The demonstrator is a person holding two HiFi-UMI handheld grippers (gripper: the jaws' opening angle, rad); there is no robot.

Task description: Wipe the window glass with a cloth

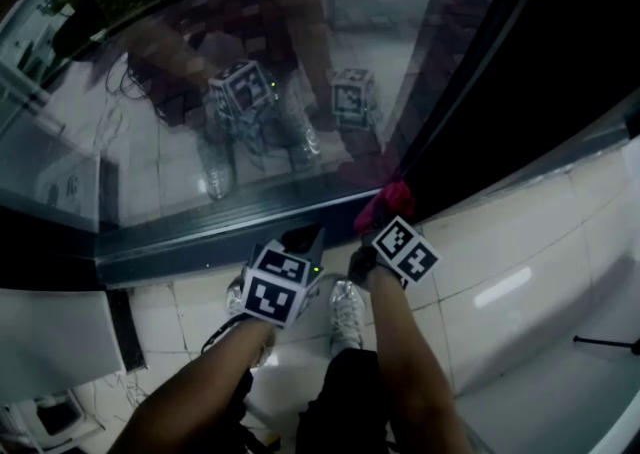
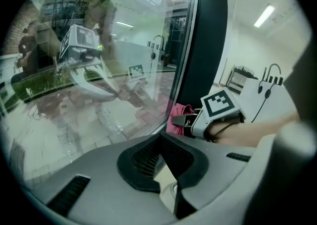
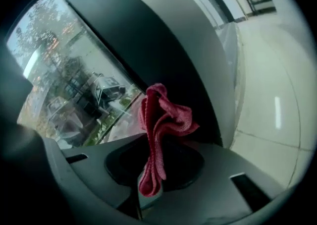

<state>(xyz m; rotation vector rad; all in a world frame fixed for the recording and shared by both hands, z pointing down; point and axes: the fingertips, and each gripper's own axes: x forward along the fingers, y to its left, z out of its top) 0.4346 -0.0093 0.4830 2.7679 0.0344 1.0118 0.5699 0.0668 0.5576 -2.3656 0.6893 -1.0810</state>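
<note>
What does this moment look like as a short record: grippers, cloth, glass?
left gripper: jaws together, nothing between them, held low near the window
right gripper: shut on the red cloth
cloth position: at the lower right corner of the window glass, beside the dark frame; contact with the glass unclear
floor: white tiles

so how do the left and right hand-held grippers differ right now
The right hand-held gripper is shut on a pink cloth; the left hand-held gripper is shut on nothing. The right one is up by the dark frame beside the window glass; the left one sits slightly further back. Both point at the window's lower edge.
</note>
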